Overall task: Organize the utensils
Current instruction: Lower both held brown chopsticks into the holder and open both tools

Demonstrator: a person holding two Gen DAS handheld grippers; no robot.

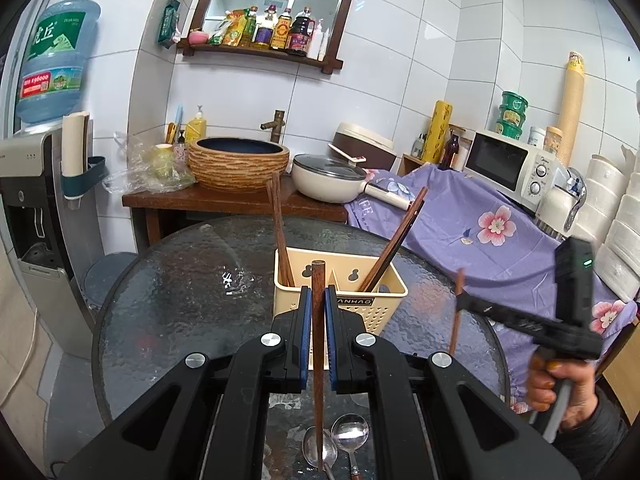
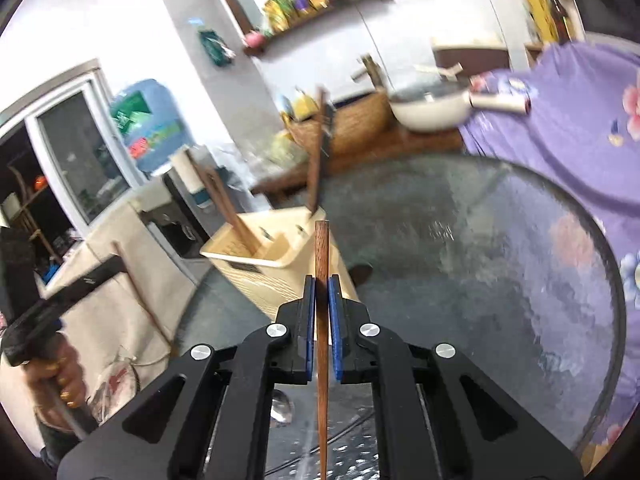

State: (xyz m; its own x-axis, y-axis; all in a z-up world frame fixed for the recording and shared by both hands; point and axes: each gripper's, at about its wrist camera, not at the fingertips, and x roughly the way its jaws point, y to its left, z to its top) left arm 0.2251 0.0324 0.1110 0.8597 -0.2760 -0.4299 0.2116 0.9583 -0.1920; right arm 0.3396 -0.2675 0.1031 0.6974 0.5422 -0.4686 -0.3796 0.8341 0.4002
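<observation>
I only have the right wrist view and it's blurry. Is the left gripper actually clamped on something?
Observer: Yes. In the left wrist view the left gripper is shut on a wooden chopstick, which stands upright between its blue pads.
Operator: Anything on the table to collect?
Observer: Two metal spoons lie side by side on the glass table, just below the left gripper.
Operator: Where is my gripper relative to the holder?
Observer: The right gripper, with its own chopstick, is off to the right of the cream holder, not over it.
</observation>
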